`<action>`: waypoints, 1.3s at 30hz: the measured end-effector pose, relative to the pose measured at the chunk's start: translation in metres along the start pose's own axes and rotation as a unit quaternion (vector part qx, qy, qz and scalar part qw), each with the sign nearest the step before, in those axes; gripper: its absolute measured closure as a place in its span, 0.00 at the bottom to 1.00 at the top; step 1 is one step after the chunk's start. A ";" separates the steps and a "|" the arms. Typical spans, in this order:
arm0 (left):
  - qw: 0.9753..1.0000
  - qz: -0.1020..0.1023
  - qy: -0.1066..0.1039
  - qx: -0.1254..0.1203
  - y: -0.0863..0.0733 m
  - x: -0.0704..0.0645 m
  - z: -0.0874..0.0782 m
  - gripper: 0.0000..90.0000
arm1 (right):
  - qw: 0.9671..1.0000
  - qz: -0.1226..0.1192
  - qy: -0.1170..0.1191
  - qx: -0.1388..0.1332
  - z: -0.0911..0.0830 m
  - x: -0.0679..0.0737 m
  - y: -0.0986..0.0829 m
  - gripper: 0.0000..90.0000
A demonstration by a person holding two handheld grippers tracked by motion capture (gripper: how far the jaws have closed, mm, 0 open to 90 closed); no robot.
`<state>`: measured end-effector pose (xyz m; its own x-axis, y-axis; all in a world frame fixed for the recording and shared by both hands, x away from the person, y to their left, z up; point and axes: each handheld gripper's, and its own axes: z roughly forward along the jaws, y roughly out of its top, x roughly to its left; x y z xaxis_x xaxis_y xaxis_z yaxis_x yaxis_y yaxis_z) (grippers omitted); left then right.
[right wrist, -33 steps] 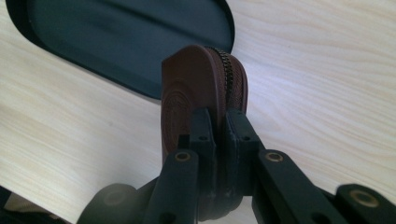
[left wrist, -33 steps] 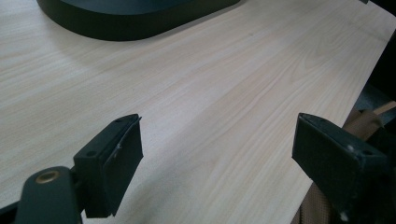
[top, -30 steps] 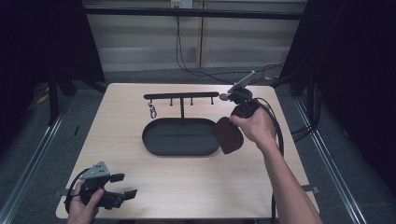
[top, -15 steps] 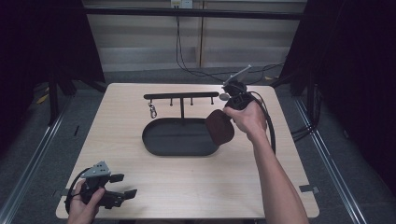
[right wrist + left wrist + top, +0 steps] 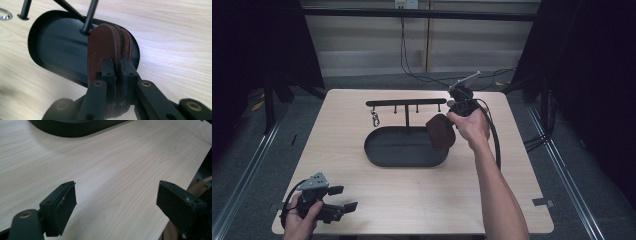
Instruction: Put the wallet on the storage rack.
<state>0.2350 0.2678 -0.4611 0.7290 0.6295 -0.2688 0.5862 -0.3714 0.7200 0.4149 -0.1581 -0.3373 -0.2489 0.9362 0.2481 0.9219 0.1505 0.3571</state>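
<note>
Under both your grippers lies the pale wooden table (image 5: 412, 195), bare and smooth-grained, so anything set down on it should sit flat and may slide a little. Around it the room is dark, with metal rails on the floor at either side and cables trailing off beyond the far edge.

Just below and ahead of your right gripper (image 5: 117, 72) sits the black oval tray (image 5: 384, 150), and from its far side rises a thin post carrying the hook rack (image 5: 404, 103). A small metal clip (image 5: 375, 119) hangs from the rack's end farthest from that gripper.

That gripper is clamped on the brown pouch (image 5: 105, 47), jaws pressed together on its near edge right by the zip. You hold the pouch on edge, over the tray's near end, just beside the post. It looks like a light, leather-like coin pouch: soft enough to give under the jaws, stiffer along the zipped seam. I'd judge the seam the sound place to hold; the flat faces look smoother and may slip. It should take a firm squeeze without harm.

Your left gripper (image 5: 116, 205) rests low at your near corner of the table, well apart from the tray, jaws spread wide with nothing between them.
</note>
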 end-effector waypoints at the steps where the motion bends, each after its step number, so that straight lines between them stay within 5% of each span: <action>1: 1.000 -0.001 -0.001 0.000 0.000 0.000 0.000 0.18 | 1.000 0.004 0.004 -0.005 0.002 -0.002 0.000 0.93; 16: 1.000 -0.007 0.007 0.011 0.000 0.001 0.002 0.18 | 0.998 0.036 0.029 -0.032 0.045 -0.014 -0.013 0.93; 26: 1.000 -0.002 0.004 0.010 0.000 0.000 0.002 0.18 | 0.997 0.050 0.047 -0.023 0.070 -0.016 -0.024 0.93; 39: 1.000 -0.003 0.003 0.012 0.000 0.000 0.002 0.18 | 0.998 0.033 0.049 -0.025 0.087 -0.014 -0.027 0.88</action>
<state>0.2360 0.2668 -0.4623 0.7227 0.6365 -0.2695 0.5994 -0.3830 0.7028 0.4192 -0.1482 -0.4286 -0.2186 0.9073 0.3593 0.9220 0.0715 0.3805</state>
